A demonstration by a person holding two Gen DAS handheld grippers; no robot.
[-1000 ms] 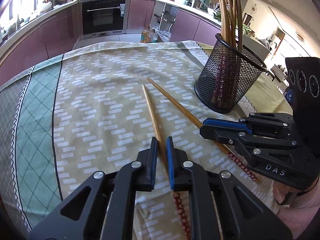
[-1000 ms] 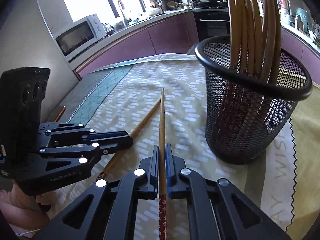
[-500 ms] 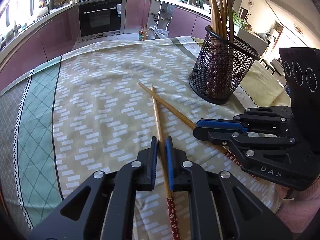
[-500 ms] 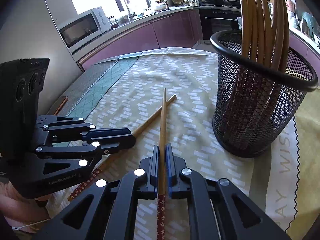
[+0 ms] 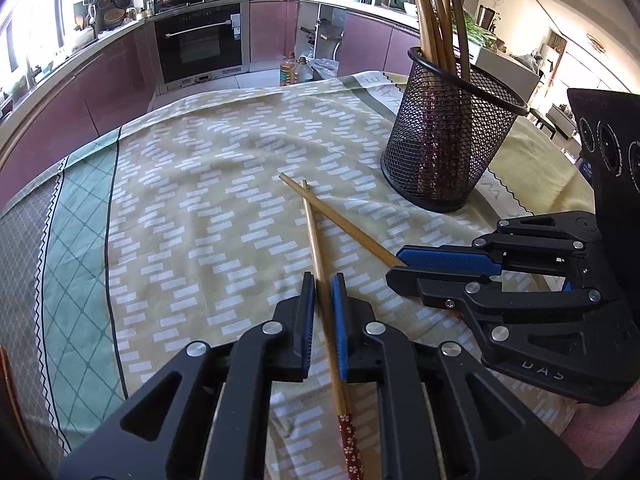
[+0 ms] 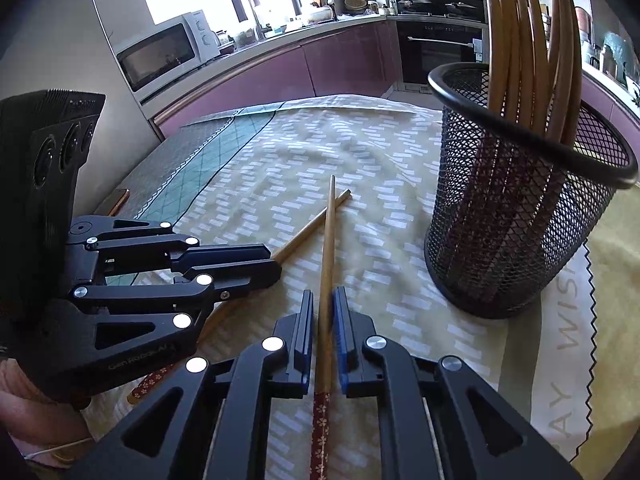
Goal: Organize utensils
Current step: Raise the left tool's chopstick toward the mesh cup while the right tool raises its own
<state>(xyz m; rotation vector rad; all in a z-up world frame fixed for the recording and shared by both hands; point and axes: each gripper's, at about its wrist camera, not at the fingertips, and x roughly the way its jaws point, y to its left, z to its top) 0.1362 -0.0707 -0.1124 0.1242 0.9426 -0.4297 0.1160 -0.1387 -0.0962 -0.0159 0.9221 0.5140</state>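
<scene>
L gripper (image 5: pixel 323 294) jaws clenched on one chopstick (image 5: pixel 316 248), R gripper (image 6: pixel 323 308) jaws clenched on the other chopstick (image 6: pixel 329 236). Tips cross on table (image 5: pixel 192 208) just short of mesh holder (image 5: pixel 448 144); prob aligning pair before drop-in.

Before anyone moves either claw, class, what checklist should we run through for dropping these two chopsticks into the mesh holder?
1. Left claw shut on left chopstick: ok.
2. Right claw shut on right chopstick: ok.
3. The two chopsticks apart: not ok, their tips cross.
4. Mesh holder upright: ok.
5. Free opening beside the stored chopsticks: ok.
6. Tips lifted off the tablecloth: cannot tell.
</scene>
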